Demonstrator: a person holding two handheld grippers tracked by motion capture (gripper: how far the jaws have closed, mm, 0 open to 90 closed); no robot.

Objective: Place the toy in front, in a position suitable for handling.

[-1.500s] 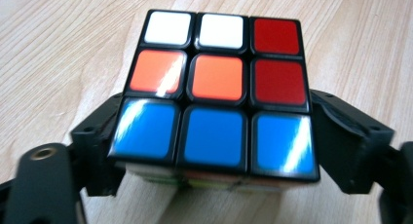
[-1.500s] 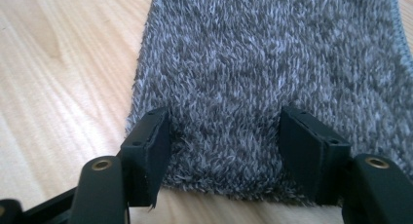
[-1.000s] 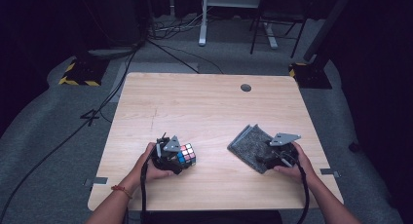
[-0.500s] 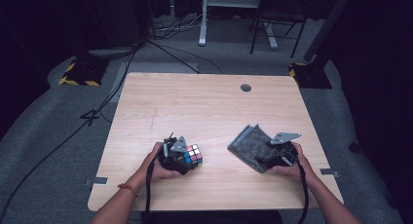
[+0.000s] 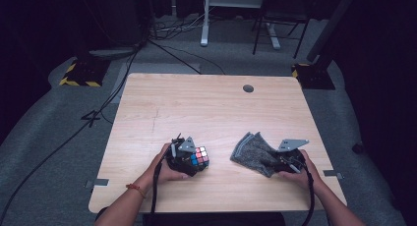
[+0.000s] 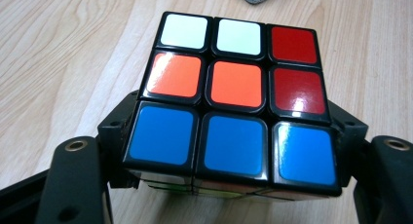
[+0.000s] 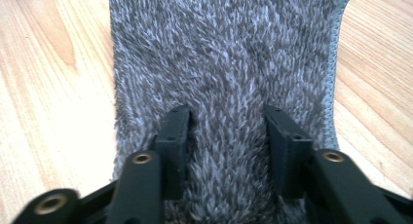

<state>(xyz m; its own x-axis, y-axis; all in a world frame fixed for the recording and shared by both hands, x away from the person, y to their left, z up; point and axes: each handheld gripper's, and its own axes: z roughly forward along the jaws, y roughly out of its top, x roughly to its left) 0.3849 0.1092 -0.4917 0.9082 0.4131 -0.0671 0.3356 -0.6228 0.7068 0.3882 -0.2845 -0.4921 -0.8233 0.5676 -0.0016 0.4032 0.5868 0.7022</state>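
High view: near the tabletop's front edge, the left gripper (image 5: 189, 157), clamped on the multicoloured plastic puzzle cube (image 6: 229, 100), has tilted since earlier, while the right gripper (image 5: 284, 162) straddles the grey fluffy cloth (image 7: 229, 83), jaws parted.

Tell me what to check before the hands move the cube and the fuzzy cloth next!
1. Left gripper holds the cube between its jaws: ok.
2. Cube squeezed tight enough not to slip: cannot tell.
3. Right gripper jaws lie apart on the grey cloth, not pinching it: not ok if you want to lift it.
4. Cube and cloth are apart on the table: ok.
5. Bare table ahead of both hands: ok.
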